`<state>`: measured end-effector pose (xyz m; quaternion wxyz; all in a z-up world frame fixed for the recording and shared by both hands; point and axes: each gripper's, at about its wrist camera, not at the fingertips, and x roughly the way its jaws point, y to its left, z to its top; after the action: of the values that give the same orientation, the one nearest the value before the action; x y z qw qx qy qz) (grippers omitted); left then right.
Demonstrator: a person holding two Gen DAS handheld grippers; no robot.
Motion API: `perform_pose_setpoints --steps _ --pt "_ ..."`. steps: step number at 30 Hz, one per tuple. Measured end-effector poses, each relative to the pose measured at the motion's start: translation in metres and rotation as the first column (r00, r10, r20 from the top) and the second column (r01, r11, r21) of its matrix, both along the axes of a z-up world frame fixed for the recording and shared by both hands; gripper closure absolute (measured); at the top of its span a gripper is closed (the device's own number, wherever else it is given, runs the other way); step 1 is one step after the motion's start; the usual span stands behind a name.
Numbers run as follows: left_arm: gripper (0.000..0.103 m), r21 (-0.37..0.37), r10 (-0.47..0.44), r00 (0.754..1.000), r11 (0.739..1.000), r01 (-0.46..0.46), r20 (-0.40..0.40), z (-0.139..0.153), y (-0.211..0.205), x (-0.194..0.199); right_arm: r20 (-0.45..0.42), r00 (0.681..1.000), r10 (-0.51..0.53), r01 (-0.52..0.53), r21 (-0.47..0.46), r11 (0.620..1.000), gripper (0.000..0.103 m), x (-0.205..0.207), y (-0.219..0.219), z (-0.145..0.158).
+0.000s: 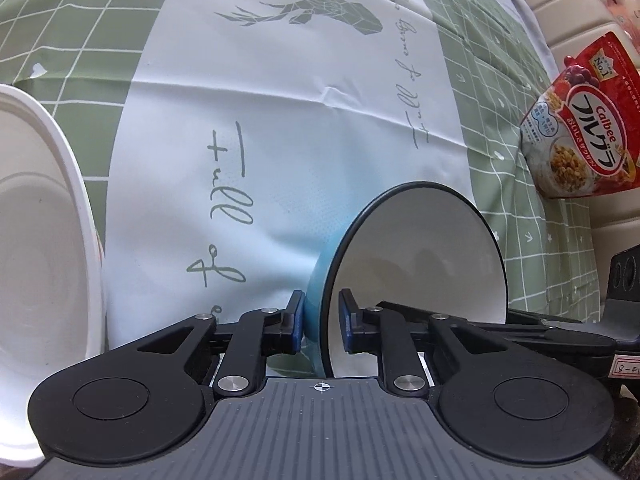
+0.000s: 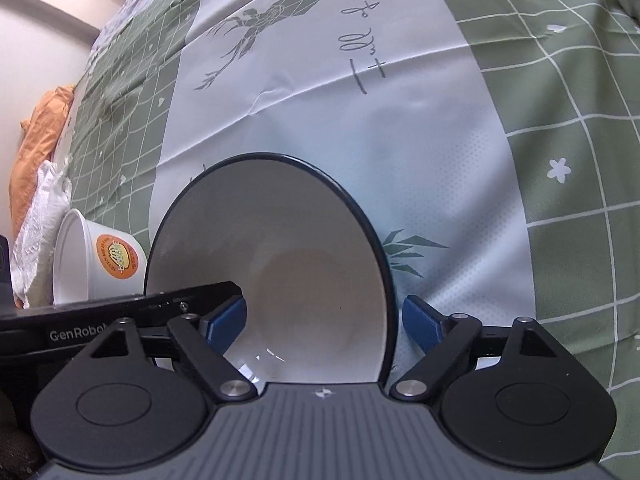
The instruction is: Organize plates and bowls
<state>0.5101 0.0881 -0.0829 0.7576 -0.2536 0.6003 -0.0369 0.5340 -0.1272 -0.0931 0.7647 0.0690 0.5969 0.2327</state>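
Observation:
A bowl (image 1: 420,256), light blue outside, white inside with a dark rim, is held between both grippers above the tablecloth. My left gripper (image 1: 320,326) is shut on its rim, one blue pad outside and one inside. In the right wrist view the same bowl (image 2: 280,248) fills the middle. My right gripper (image 2: 324,322) is open, its pads standing on either side of the bowl's right rim without pinching it. The left gripper's black body (image 2: 120,312) reaches in from the left. A white paper bowl (image 1: 36,248) lies at the left; it also shows in the right wrist view (image 2: 80,264) with an orange sticker.
A green checked and white deer-print tablecloth (image 1: 280,120) covers the table. A red Calbee cereal bag (image 1: 584,128) lies at the right edge. In the right wrist view, white tissue (image 2: 40,220) and an orange cloth (image 2: 36,128) lie at the far left.

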Motion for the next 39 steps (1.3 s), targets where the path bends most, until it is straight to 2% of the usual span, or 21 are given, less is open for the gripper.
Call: perform_pose_setpoints --steps 2,4,8,14,18,19,21,23,27,28,31,33,35,37,39 --pt "0.086 -0.018 -0.003 1.0 1.0 0.003 0.014 0.003 0.008 0.002 -0.019 1.0 0.024 -0.024 0.0 1.0 0.005 0.002 0.004 -0.001" --pt "0.085 -0.031 -0.008 1.0 0.999 0.008 0.017 0.006 0.015 0.006 -0.039 0.999 0.036 -0.036 0.007 0.999 0.0 0.005 0.008 -0.003" --pt "0.085 -0.047 -0.021 1.0 0.999 0.022 0.021 0.008 0.02 0.01 -0.089 0.996 0.025 -0.025 0.001 1.0 0.0 0.014 0.009 -0.004" --pt "0.087 -0.01 -0.033 0.999 0.999 0.034 0.033 0.012 0.016 0.009 -0.159 0.987 0.031 -0.035 -0.023 0.999 0.0 0.023 0.015 -0.006" --pt "0.087 -0.004 -0.015 1.0 1.0 0.015 0.021 0.012 0.02 0.009 -0.166 0.977 0.133 -0.14 -0.032 0.99 0.0 0.023 0.02 -0.004" --pt "0.087 -0.01 -0.009 1.0 1.0 0.009 0.017 0.012 0.021 0.008 -0.158 0.98 0.121 -0.125 -0.011 0.992 0.001 0.023 0.015 -0.001" --pt "0.086 -0.011 -0.012 1.0 1.0 0.012 0.02 0.015 0.019 0.006 -0.081 0.992 0.099 -0.098 0.007 0.995 0.002 0.016 0.005 0.011" --pt "0.087 0.01 -0.026 1.0 1.0 0.026 0.015 0.016 0.015 0.004 0.032 0.996 0.082 -0.08 -0.05 0.996 0.002 0.007 -0.001 0.023" --pt "0.087 0.083 -0.058 0.998 0.995 0.059 -0.019 0.007 0.002 0.005 0.103 0.992 0.072 -0.055 -0.157 0.986 0.006 -0.003 0.001 0.022" --pt "0.087 0.079 -0.058 0.998 0.995 0.06 -0.026 0.004 0.001 0.005 0.126 0.989 0.078 -0.054 -0.184 0.982 0.01 -0.006 0.003 0.021" --pt "0.086 0.074 -0.076 0.996 0.994 0.078 -0.037 -0.006 -0.007 0.008 0.203 0.975 0.094 -0.052 -0.204 0.978 0.01 -0.014 0.005 0.021" --pt "0.081 0.069 -0.076 0.996 0.994 0.079 -0.05 -0.012 -0.008 0.01 0.28 0.959 0.043 0.011 -0.189 0.982 0.01 -0.017 0.0 0.025" --pt "0.082 0.044 -0.053 0.997 0.997 0.055 -0.06 -0.014 -0.003 0.011 0.368 0.929 -0.028 0.099 -0.175 0.98 0.01 -0.019 -0.005 0.031" --pt "0.082 0.037 -0.055 0.997 0.998 0.057 -0.063 -0.015 -0.002 0.011 0.387 0.92 -0.055 0.135 -0.184 0.974 0.01 -0.014 -0.009 0.034" --pt "0.081 0.045 -0.061 0.996 0.997 0.064 -0.059 -0.014 -0.004 0.01 0.321 0.946 -0.036 0.101 -0.189 0.977 0.01 -0.005 -0.012 0.033"
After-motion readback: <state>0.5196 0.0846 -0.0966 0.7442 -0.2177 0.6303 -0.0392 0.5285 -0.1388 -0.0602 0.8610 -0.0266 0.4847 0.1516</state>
